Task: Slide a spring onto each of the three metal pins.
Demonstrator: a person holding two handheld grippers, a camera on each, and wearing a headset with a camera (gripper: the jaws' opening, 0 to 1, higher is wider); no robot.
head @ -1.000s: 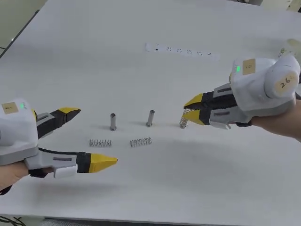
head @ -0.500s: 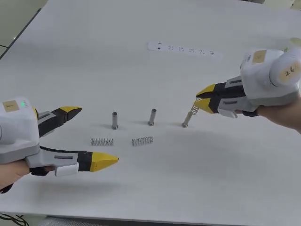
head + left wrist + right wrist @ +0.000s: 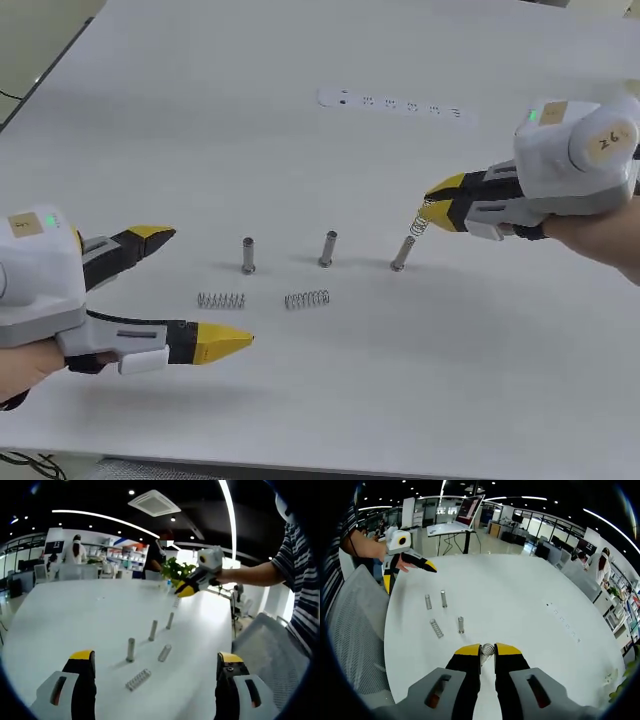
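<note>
**Surface.** White table (image 3: 300, 120), matt. A white power strip (image 3: 395, 103) lies at upper centre of the head view, well apart from the work.

**Pins.** Three metal pins stand in a row across mid-frame of the head view: left pin (image 3: 248, 255), middle pin (image 3: 328, 248), right pin (image 3: 403, 253).

**Loose springs.** Two lie flat just below the row. The first spring (image 3: 221, 300) is under the left pin, and the second spring (image 3: 307, 298) is under the middle pin.

**Held spring** (image 3: 420, 223). It is pinched in the right gripper (image 3: 432, 205) at the right of the frame, with the jaws drawn narrow on it. It hangs down and to the left, its lower end at the top of the right pin. Whether the two touch cannot be told.

**Left gripper** (image 3: 200, 287). It is at lower left of the frame, jaws spread wide and holding nothing, apart from both loose springs.

**Room, left gripper view.**
- The ceiling is dark, with strip lights and a vent.
- People stand at upper left.
- A plant (image 3: 175, 570) sits behind the right gripper.
- A grey chair (image 3: 270, 645) is at lower right.
- A striped sleeve (image 3: 295, 570) is at the right edge.
- The pin row runs away toward the upper right.

**Room, right gripper view.**
- Rows of desks and a screen (image 3: 470, 507) are at the top.
- People are at the far right.
- The left gripper is at upper left.
- The held spring is seen end-on between the two yellow tips at lower centre.
- Two pins and both loose springs lie left of centre.
</note>
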